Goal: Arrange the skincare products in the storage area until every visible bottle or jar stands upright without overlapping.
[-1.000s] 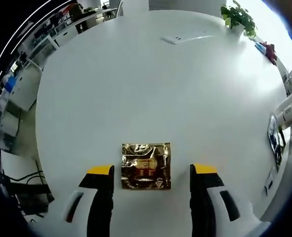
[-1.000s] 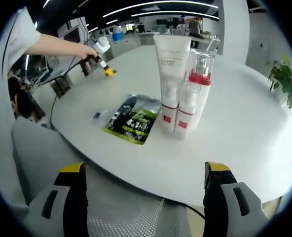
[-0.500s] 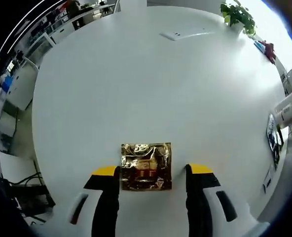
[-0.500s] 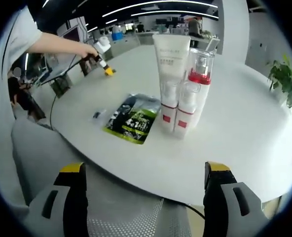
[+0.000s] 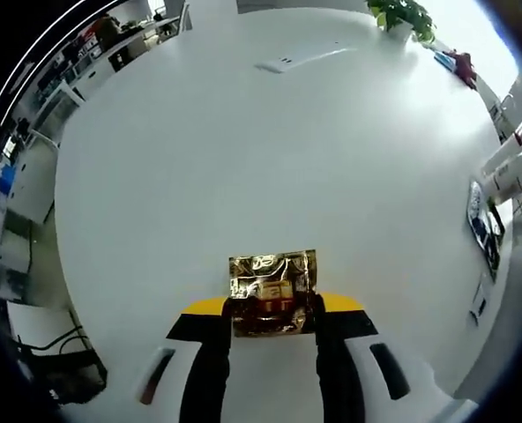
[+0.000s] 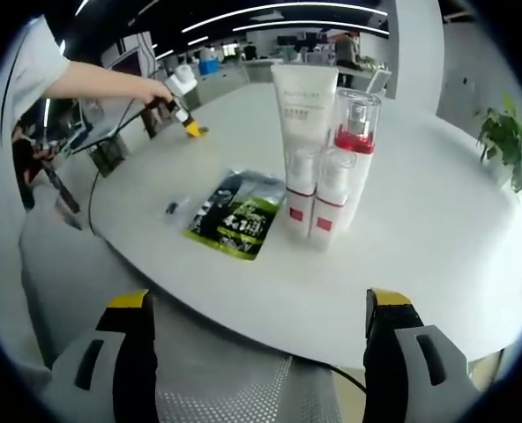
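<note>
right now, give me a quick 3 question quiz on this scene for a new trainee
1. True or false: the left gripper has its jaws close against the two sides of the gold foil sachet.
2. What lies flat on the white table just left of the bottle cluster in the right gripper view? A) a green and black sachet B) a towel C) a jar lid
3. How do the red-banded bottles and the white tube stand?

Key:
1. True
2. A, the green and black sachet
3. Upright, grouped tightly together
</note>
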Demonstrator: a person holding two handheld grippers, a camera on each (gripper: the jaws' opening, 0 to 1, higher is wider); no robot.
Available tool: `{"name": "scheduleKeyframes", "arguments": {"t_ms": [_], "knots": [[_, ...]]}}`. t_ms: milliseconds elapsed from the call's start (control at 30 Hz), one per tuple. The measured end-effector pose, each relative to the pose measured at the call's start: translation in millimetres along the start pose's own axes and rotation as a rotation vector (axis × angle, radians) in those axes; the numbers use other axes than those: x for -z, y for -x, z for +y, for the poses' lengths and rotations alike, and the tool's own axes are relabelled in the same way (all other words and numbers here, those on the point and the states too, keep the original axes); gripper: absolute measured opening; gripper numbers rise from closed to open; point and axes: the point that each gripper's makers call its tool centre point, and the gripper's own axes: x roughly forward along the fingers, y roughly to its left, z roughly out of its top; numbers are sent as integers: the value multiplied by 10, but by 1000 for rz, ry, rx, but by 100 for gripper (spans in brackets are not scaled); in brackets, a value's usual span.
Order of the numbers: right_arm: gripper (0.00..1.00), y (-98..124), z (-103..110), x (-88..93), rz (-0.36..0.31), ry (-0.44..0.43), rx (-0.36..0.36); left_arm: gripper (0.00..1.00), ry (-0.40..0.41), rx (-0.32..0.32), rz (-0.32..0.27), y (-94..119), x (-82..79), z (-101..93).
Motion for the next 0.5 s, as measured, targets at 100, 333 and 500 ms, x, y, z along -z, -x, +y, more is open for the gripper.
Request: {"name": "scheduleKeyframes", "arguments": {"t_ms": [100, 333, 500], "knots": [[99, 3, 4, -11, -5, 3, 0, 39, -37, 6, -20, 102, -72, -143], [99, 10, 3, -42, -26, 7, 3, 38, -202, 50, -40, 271, -170, -508], [99, 19, 15, -63, -38, 14, 1, 37, -326, 86, -32, 258, -139, -658]]}}
